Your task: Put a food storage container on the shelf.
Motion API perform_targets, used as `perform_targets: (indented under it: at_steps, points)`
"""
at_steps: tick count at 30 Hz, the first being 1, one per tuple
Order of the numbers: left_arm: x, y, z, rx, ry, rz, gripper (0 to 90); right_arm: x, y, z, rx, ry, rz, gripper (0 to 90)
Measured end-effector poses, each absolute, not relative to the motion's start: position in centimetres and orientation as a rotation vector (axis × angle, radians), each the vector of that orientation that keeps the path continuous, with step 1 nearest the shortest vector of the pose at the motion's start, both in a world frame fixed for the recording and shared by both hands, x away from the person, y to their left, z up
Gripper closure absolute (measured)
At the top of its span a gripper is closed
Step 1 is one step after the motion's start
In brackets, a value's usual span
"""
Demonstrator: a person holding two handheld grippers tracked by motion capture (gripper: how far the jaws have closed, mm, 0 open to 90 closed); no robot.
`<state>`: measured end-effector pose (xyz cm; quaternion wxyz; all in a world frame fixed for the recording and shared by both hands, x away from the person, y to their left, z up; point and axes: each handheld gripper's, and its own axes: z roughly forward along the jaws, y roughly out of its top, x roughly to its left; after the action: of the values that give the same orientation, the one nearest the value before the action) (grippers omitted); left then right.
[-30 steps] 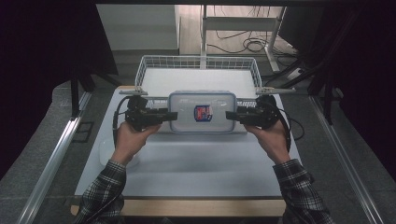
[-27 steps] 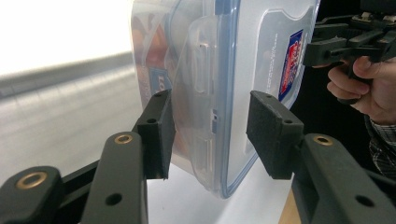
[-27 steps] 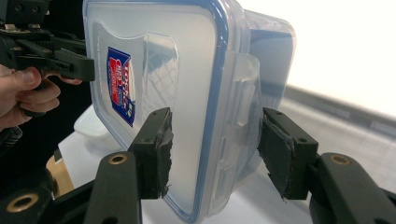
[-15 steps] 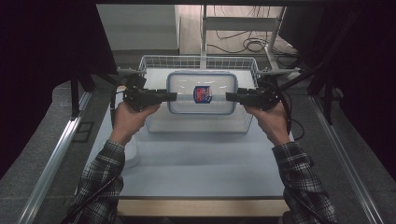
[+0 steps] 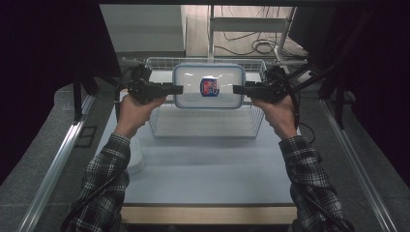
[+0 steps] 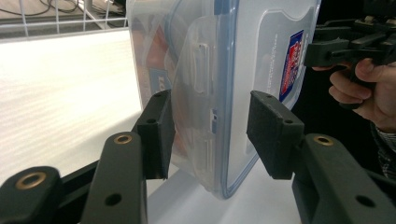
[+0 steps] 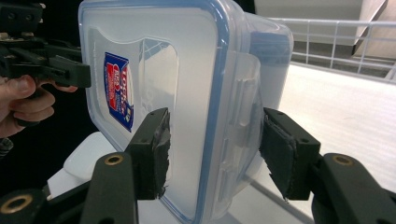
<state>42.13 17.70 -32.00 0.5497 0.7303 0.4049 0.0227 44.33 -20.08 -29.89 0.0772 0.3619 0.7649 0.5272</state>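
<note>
A clear plastic container (image 5: 227,87) with a blue-rimmed lid and a red and blue label hangs in the air over the white wire basket (image 5: 203,135). My left gripper (image 5: 178,89) is shut on its left end and my right gripper (image 5: 238,89) on its right end. In the left gripper view the jaws (image 6: 210,126) straddle the container's (image 6: 219,70) latch flap and lid edge. In the right gripper view the jaws (image 7: 215,140) clamp the container's (image 7: 187,60) other latch end. Each gripper view also shows the opposite gripper at the far end.
The basket stands at the back of the white tabletop (image 5: 208,169), right under the container. A white rounded object (image 5: 135,154) lies by the person's left forearm. Metal rails run along both sides, and cables lie on the floor behind.
Both grippers have lifted the container off the table and carried it away from the person, to a spot above the wire basket.
</note>
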Motion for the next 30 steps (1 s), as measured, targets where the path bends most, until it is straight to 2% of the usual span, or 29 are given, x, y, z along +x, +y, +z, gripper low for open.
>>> perform_targets:
  at_steps: [12, 13, 14, 15, 24, 30]
  points:
    - [43.0, 17.4, -32.0, 1.738, 0.976, 0.161, 50.9, 45.5, -19.5, -29.9, 1.072, 2.260, 1.547, 42.4]
    - [43.0, 17.4, -32.0, 1.738, 0.976, 0.161, 51.6, 45.5, -19.5, -29.9, 1.072, 2.260, 1.547, 42.4]
    - [43.0, 17.3, -31.9, 1.757, 0.983, 0.195, 59.2, 45.5, -19.5, -29.9, 1.073, 2.261, 1.546, 42.8]
    - [43.2, 17.1, -31.9, 1.792, 0.997, 0.228, 58.2, 45.6, -19.4, -29.9, 1.068, 2.262, 1.521, 44.6]
    - [44.0, 16.3, -32.5, 1.827, 1.010, 0.234, 56.7, 46.5, -19.4, -29.9, 1.106, 2.242, 1.508, 42.2]
    - [44.1, 16.2, -32.3, 1.796, 0.996, 0.235, 51.9, 46.9, -19.6, -30.1, 1.134, 2.216, 1.533, 41.0]
